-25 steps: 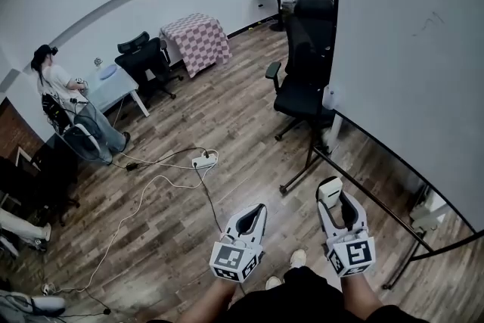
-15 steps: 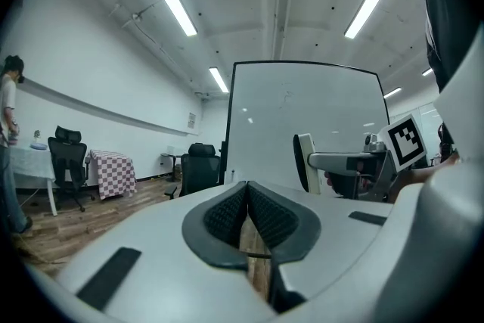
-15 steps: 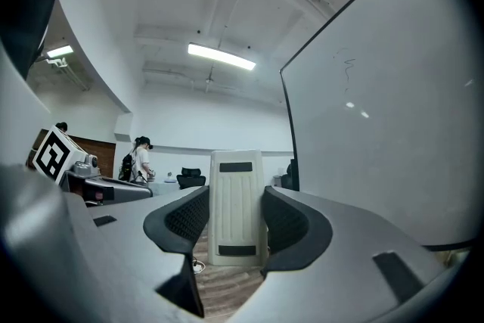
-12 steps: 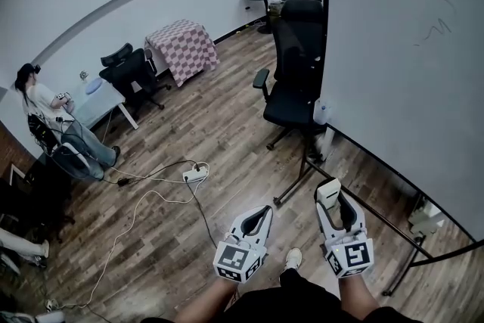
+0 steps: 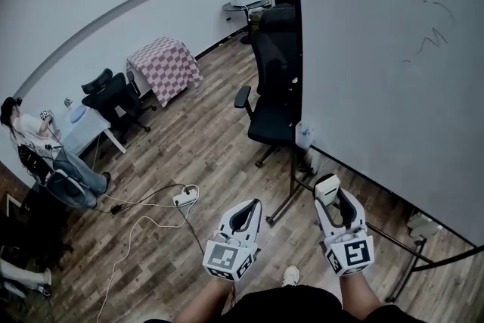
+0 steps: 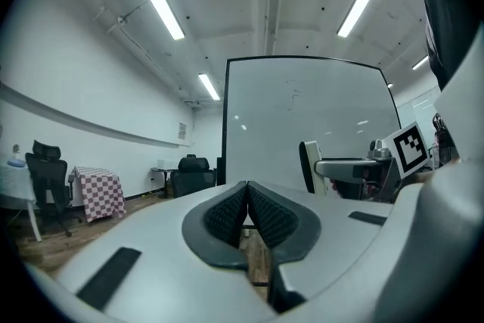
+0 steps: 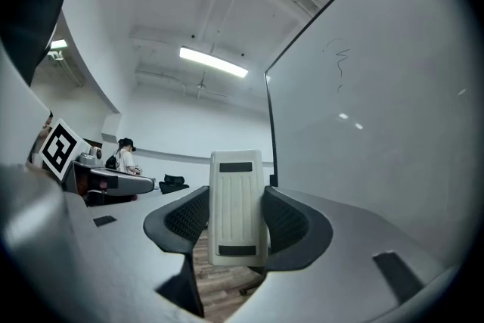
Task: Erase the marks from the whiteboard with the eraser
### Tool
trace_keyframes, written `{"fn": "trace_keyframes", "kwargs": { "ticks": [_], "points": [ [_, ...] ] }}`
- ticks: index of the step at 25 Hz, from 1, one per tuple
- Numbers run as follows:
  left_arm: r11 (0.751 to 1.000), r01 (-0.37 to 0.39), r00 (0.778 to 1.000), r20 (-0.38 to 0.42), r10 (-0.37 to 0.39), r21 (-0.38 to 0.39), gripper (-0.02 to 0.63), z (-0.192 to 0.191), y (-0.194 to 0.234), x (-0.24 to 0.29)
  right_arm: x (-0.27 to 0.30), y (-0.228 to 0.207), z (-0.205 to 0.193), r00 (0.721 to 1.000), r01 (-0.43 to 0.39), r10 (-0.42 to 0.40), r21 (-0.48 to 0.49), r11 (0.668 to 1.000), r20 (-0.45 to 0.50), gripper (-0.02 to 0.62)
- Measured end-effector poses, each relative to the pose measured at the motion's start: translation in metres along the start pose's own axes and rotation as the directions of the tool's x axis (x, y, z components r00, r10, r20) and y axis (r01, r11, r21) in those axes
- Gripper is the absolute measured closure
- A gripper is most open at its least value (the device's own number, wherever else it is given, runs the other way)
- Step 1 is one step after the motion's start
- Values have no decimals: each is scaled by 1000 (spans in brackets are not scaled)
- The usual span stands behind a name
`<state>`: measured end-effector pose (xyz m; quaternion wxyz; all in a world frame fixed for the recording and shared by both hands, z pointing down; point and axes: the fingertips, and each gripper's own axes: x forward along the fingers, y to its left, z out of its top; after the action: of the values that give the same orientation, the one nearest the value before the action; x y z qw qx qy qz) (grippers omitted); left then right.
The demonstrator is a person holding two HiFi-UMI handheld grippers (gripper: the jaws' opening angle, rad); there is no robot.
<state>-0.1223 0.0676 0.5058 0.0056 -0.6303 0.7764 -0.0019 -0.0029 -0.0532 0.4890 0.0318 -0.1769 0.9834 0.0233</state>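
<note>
— Where do we have the eraser (image 7: 237,185)?
— In our right gripper (image 5: 330,191). Its jaws pinch the white block from both sides, and the block stands upright between the ribbed pads, its top poking out above them.

— And our left gripper (image 6: 247,197)?
— Pressed together with nothing between the pads. We hold it low, beside the right one, both in front of our body over the wooden floor (image 5: 197,140).

— How do we stand to the whiteboard (image 5: 378,87)?
— It rises on our right on its wheeled stand. The marks (image 5: 429,40), a few thin squiggled strokes, sit high on its surface, well above the eraser. The eraser is apart from the board.

— What else do we see around us?
— A black office chair (image 5: 274,98) just beside the board's left edge, a table under a checkered cloth (image 5: 162,64) against the far wall, and a white power strip (image 5: 184,198) on the floor with its cable trailing off. A person (image 5: 30,136) sits at the far left, well away from us.
</note>
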Motion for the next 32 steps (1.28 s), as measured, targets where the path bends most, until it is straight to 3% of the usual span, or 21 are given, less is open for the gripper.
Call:
{"fn": "trace_keyframes", "kwargs": {
  "ticks": [11,16,20,26,32],
  "points": [
    [997,79,996,34,-79,-16,586,8,4,100,44,-64,15,997,82,-82,-103,991,9,348],
    [980,198,978,72,-196,-14,586,19,-3,162,68,-90,28,989,148,-144,-217,965,33,348],
    [954,299,949,104,-297,-5,586,28,-3,204,93,-97,38,978,209,-202,-301,931,55,348],
    [915,403,908,128,-399,0,586,38,8,254,115,-134,51,926,374,-370,-295,879,71,348],
    [864,500,850,164,-501,51,586,56,10,286,120,-159,71,845,528,-521,-337,779,120,348]
  ]
}}
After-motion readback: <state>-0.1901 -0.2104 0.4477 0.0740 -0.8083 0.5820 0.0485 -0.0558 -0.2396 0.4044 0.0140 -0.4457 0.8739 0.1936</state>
